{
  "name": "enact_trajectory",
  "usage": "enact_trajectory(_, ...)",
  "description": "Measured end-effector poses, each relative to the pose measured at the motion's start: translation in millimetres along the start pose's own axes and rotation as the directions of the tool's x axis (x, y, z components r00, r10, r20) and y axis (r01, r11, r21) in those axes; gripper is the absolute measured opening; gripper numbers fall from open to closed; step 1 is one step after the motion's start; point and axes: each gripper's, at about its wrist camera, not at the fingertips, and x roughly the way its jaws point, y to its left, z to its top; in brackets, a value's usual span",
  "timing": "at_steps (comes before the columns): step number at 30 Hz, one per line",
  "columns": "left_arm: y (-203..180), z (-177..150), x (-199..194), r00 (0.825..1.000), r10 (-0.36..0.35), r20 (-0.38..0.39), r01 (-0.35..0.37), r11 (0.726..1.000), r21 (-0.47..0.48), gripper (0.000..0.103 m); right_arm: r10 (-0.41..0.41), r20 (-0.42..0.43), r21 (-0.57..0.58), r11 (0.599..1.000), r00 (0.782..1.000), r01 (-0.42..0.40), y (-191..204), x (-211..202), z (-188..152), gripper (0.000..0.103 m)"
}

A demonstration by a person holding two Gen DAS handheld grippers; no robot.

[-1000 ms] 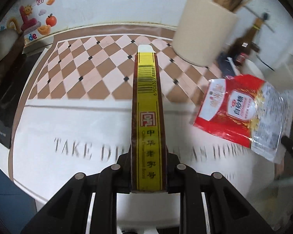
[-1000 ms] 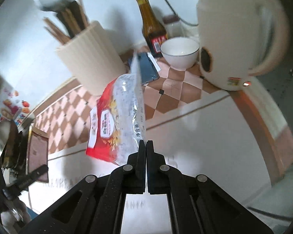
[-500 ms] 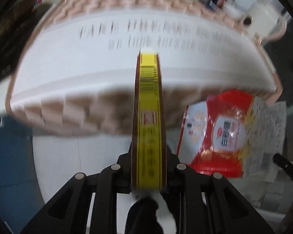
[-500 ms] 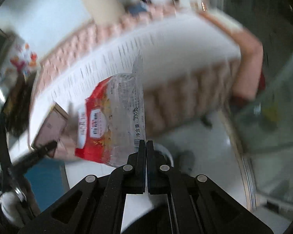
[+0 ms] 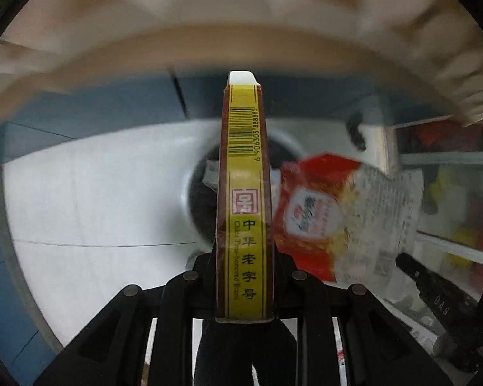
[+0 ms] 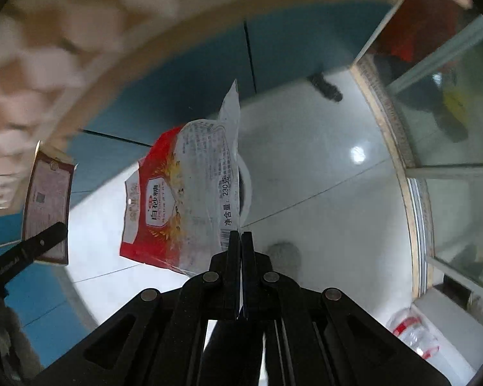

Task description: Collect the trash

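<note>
My left gripper [image 5: 244,254] points down and is shut on a narrow brown and yellow carton [image 5: 244,160] with a barcode. Below the carton a white trash bin [image 5: 186,199] with a dark inside stands on the pale floor. My right gripper [image 6: 241,238] is shut on the clear edge of a red and transparent plastic bag [image 6: 183,199], which hangs beside the carton. The bag [image 5: 315,215] covers the bin's right side in the left wrist view. In the right wrist view only a piece of the bin's rim [image 6: 248,186] shows behind the bag, and the carton [image 6: 46,199] hangs at the left.
Blue cabinet doors [image 5: 80,109] run under the tiled counter edge [image 6: 48,48] above the bin. A glass door [image 6: 450,128] stands at the right. A plastic bottle [image 6: 415,337] lies on the floor at lower right, and a dark object [image 6: 325,87] lies near the cabinet.
Both grippers dropped from above the counter, past its edge, down toward the floor, still holding the carton and the bag. The trash bin has come into view beneath them.
</note>
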Motion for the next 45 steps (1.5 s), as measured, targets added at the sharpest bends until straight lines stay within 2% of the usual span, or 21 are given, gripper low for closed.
enact_trajectory(1,-1.4,5.1,35.7,0.999,-0.005,-0.032,0.005,1.0,-0.004,0.018,-0.009,-0.004,0.004,1.0,1.0,0.009,-2.1,31.5,6.3,0.0)
enact_trajectory(3,-3.9,2.9,81.4,0.997,-0.024,-0.072,0.024,1.0,-0.011,0.019,-0.023,-0.021,0.004,1.0,1.0,0.023,-4.3,77.5,16.2,0.0)
enact_trajectory(5,-6.4,3.1,112.4,0.995,-0.027,-0.101,0.025,0.999,-0.02,0.022,-0.007,-0.038,0.004,1.0,0.999,0.007,-6.6,116.3,24.3,0.0)
enact_trajectory(6,-9.2,2.4,125.1,0.995,-0.004,-0.103,0.002,1.0,-0.013,0.027,-0.003,-0.044,-0.004,1.0,0.999,0.003,-5.9,129.4,26.3,0.0)
enact_trajectory(7,-12.8,1.8,135.0,0.995,0.021,-0.099,-0.021,1.0,-0.002,0.048,0.005,-0.044,-0.016,1.0,0.999,-0.006,-3.9,141.0,28.1,0.001)
enact_trajectory(8,-12.2,0.9,139.5,0.995,0.031,-0.09,-0.031,1.0,0.003,0.076,0.016,-0.058,-0.032,0.999,0.998,-0.018,0.6,150.4,30.4,0.002)
enact_trajectory(9,-12.4,0.8,141.5,0.997,0.029,-0.074,-0.03,1.0,-0.004,0.083,0.028,-0.068,-0.037,0.999,0.997,-0.03,1.4,156.6,32.3,0.002)
enact_trajectory(12,-9.6,-1.0,135.0,0.998,0.041,-0.039,-0.042,0.999,-0.021,0.087,0.073,-0.096,-0.05,0.996,0.993,-0.078,9.0,167.3,31.9,0.027)
enact_trajectory(13,-7.4,-1.9,129.9,0.999,0.045,-0.028,-0.045,0.999,-0.022,0.101,0.116,-0.11,-0.048,0.991,0.987,-0.122,9.7,168.2,31.3,0.048)
enact_trajectory(14,-7.4,-3.8,124.1,0.998,0.057,-0.017,-0.058,0.998,-0.02,0.103,0.144,-0.112,-0.047,0.988,0.983,-0.15,8.6,166.4,31.3,0.063)
enact_trajectory(15,-8.1,-6.1,115.4,0.998,0.068,0.0,-0.068,0.997,-0.021,0.103,0.151,-0.099,-0.059,0.986,0.984,-0.157,8.8,161.2,30.2,0.068)
enact_trajectory(16,-5.0,-8.4,106.2,0.997,0.071,0.017,-0.071,0.997,-0.026,0.103,0.152,-0.086,-0.068,0.985,0.985,-0.158,9.7,154.1,29.6,0.078)
enact_trajectory(17,-5.6,-11.9,93.6,0.996,0.088,0.034,-0.087,0.996,-0.034,0.103,0.158,-0.068,-0.084,0.983,0.985,-0.163,8.0,144.6,29.6,0.094)
enact_trajectory(18,-6.6,-15.3,84.7,0.994,0.098,0.044,-0.096,0.995,-0.037,0.103,0.147,-0.052,-0.098,0.984,0.988,-0.152,7.9,137.0,28.8,0.101)
enact_trajectory(19,-7.4,-20.4,74.1,0.993,0.106,0.058,-0.104,0.994,-0.042,0.103,0.128,-0.027,-0.117,0.985,0.991,-0.13,8.4,128.8,28.5,0.103)
enact_trajectory(25,-8.5,-51.1,-12.5,0.971,0.181,0.157,-0.171,0.983,-0.073,0.103,0.02,0.073,-0.223,0.975,0.997,-0.003,7.1,68.1,19.5,0.103)
enact_trajectory(29,-21.8,-83.5,-84.1,0.96,0.197,0.199,-0.18,0.979,-0.098,0.103,-0.009,0.131,-0.273,0.961,0.991,0.045,7.9,0.2,3.3,0.103)
enact_trajectory(32,-36.3,-107.5,-141.8,0.951,0.197,0.237,-0.178,0.979,-0.097,0.103,-0.01,0.178,-0.289,0.955,0.984,0.062,4.1,-65.0,-13.4,0.103)
enact_trajectory(38,-66.2,-163.7,-269.6,0.919,0.203,0.339,-0.18,0.979,-0.098,0.103,0.022,0.277,-0.327,0.942,0.961,0.073,8.0,-203.7,-53.4,0.103)
enact_trajectory(40,-68.9,-177.7,-299.9,0.912,0.202,0.358,-0.175,0.979,-0.107,0.103,0.043,0.314,-0.339,0.938,0.948,0.069,10.0,-256.1,-68.7,0.103)
enact_trajectory(45,-69.8,-210.1,-368.5,0.897,0.178,0.405,-0.138,0.982,-0.128,0.103,0.081,0.378,-0.363,0.929,0.922,0.067,19.3,-351.9,-105.3,0.103)
